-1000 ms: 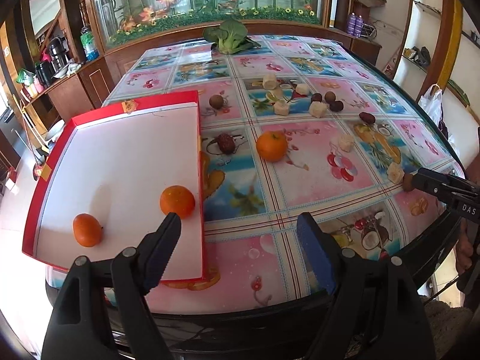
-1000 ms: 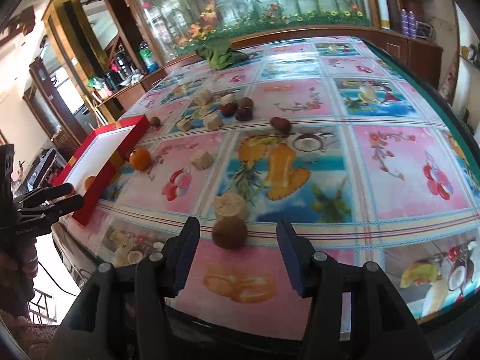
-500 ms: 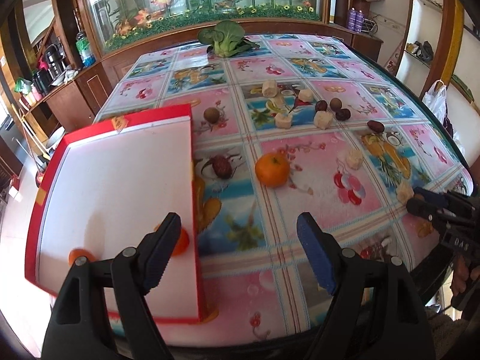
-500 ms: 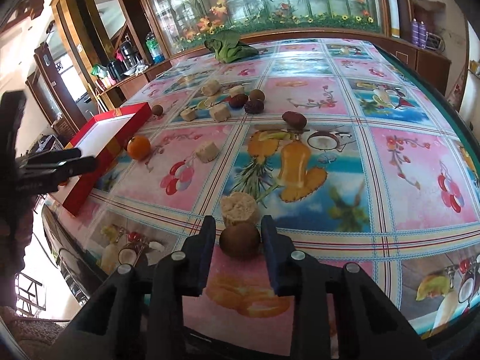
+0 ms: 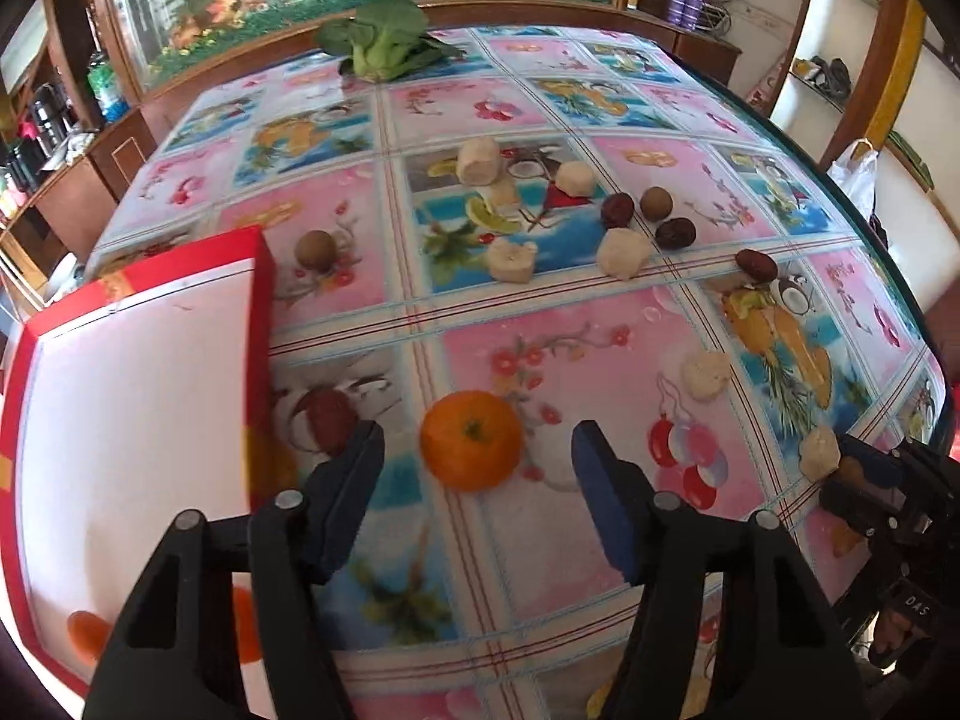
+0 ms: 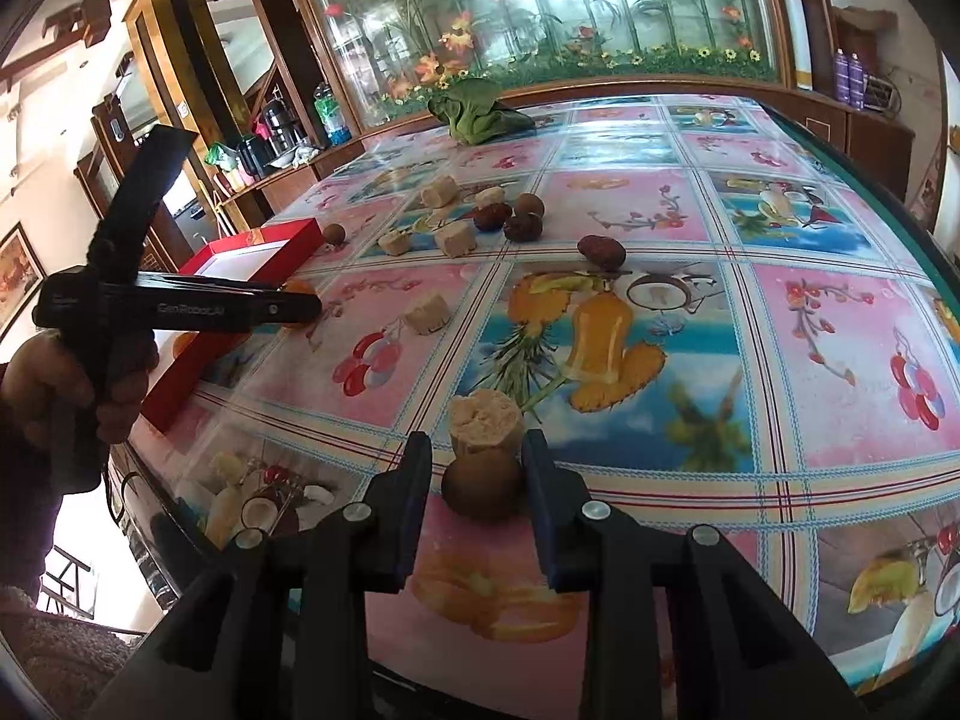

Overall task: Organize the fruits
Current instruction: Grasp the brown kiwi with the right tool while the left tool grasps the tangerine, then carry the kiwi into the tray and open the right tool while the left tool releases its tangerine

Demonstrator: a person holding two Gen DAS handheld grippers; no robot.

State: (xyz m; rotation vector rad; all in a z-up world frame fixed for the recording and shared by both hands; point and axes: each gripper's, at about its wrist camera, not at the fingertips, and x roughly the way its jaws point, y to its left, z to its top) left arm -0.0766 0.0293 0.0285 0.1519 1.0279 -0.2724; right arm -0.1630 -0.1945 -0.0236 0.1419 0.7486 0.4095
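Orange (image 5: 471,441) between wide left tongs (image 5: 477,450), right tongs (image 6: 478,465) bracketing brown fruit (image 6: 482,483)

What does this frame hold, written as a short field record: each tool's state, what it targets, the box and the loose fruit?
left tool: open, fingers either side of the round orange tangerine, not touching it
right tool: closed on the small round brown fruit
shallow red box with white floor: on the left; two orange fruits partly visible inside
plastic fruit-print tablecloth: dark red dates, pale banana chunks, another brown fruit
far end: leafy green vegetable
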